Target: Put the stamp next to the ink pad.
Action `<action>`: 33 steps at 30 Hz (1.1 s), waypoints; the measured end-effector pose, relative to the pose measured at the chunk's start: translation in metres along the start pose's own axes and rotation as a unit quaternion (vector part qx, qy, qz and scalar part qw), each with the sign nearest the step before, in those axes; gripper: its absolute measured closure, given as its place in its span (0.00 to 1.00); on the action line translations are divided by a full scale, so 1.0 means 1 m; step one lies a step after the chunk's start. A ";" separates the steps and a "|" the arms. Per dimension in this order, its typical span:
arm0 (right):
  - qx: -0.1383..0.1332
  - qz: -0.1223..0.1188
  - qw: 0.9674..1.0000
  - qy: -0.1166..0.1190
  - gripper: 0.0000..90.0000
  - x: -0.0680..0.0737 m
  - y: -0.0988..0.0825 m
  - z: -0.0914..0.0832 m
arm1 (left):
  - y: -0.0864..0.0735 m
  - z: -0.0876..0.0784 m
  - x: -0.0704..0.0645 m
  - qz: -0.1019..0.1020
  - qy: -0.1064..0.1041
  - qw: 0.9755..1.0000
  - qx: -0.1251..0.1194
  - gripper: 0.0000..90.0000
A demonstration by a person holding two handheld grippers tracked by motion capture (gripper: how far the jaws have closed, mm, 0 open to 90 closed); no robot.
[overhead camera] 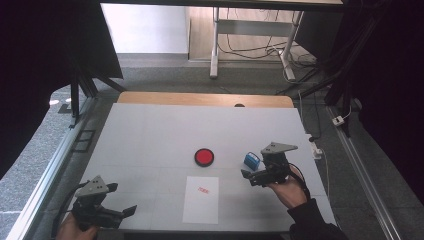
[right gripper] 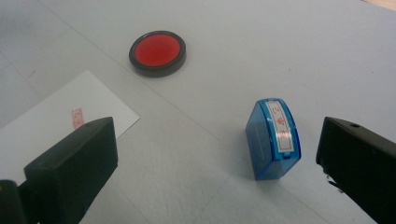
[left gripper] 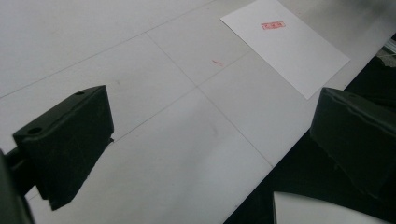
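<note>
Right tongs point(right gripper: 219, 163) stood wide, empty, around the blue plastic stamp point(right gripper: 273, 137) standing on the grey surface point(overhead camera: 150, 135), beside the round red ink pad point(right gripper: 157, 52). White paper sheet point(overhead camera: 201, 199) already bore a red mark. Left tongs point(left gripper: 205, 154) were wide, idle. Likely step: gripping the stamp; next needed a squared closure on it.

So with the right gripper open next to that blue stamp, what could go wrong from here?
The blue stamp sits off-centre, close to one side of the open right gripper, so closing could knock it over. The red ink pad lies uncovered nearby and could smear. The paper is loose and may slide.
</note>
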State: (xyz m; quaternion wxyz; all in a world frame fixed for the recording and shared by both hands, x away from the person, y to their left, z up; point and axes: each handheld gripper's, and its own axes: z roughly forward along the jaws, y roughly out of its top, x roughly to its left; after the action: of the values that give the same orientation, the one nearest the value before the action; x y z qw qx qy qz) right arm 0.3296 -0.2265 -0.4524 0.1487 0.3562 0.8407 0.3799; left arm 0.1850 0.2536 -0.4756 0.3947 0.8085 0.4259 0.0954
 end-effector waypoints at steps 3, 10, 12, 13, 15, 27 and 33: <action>-0.002 -0.004 1.000 -0.005 0.00 0.002 -0.003 -0.004 | 0.000 0.000 0.000 -0.002 0.001 1.000 -0.001 0.00; -0.009 -0.004 1.000 -0.008 0.00 0.007 -0.010 -0.015 | 0.000 -0.001 0.001 -0.006 0.003 1.000 -0.004 0.00; -0.011 -0.003 1.000 -0.007 0.00 0.009 -0.012 -0.019 | 0.000 -0.001 0.001 -0.007 0.003 1.000 -0.005 0.00; -0.012 -0.002 1.000 -0.008 0.00 0.010 -0.014 -0.021 | 0.000 -0.001 0.001 -0.008 0.004 1.000 -0.005 0.00; -0.011 -0.003 1.000 -0.008 0.00 0.012 -0.016 -0.025 | -0.001 -0.001 0.001 -0.010 0.005 1.000 -0.006 0.00; -0.009 0.008 1.000 -0.021 0.00 0.014 -0.037 -0.044 | -0.001 -0.002 0.002 -0.013 0.005 1.000 -0.008 0.00; -0.013 0.023 0.999 -0.029 0.00 0.011 -0.048 -0.055 | -0.001 -0.002 0.002 -0.016 0.007 1.000 -0.008 0.00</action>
State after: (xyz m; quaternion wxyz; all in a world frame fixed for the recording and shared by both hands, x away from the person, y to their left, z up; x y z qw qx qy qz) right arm 0.2693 -0.2700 -0.4514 0.1685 0.3845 0.8226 0.3835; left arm 0.1843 0.2570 -0.4752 0.3999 0.7976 0.4407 0.0984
